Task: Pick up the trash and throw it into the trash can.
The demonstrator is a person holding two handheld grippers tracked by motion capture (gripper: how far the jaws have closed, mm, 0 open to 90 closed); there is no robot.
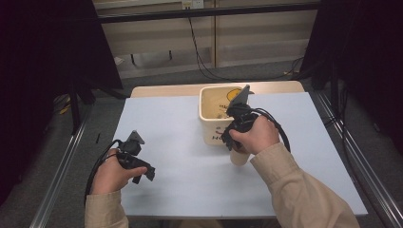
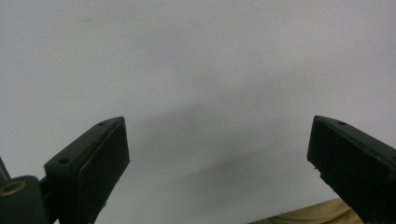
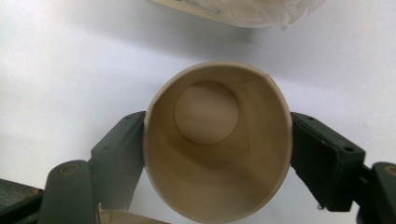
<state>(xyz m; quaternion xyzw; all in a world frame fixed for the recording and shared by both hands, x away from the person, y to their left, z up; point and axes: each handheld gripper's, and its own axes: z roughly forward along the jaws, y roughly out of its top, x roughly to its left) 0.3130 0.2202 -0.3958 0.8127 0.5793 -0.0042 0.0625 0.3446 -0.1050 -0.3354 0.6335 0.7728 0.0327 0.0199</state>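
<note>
Grey floor (image 1: pixel 157 78), pale wall panels (image 1: pixel 157 35), dark curtains (image 1: pixel 47 47).

Both forearms wear beige sleeves (image 1: pixel 304 190). Each black gripper, left gripper (image 1: pixel 142 168) and right gripper (image 3: pixel 217 149), carries a grey triangular plate, a looping black cable and screw-fastened rectangular jaws.

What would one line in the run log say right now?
right gripper: shut on paper cup, squeezed oval, empty | left gripper: open, nothing between jaws, over table | bin: beside right hand
</note>
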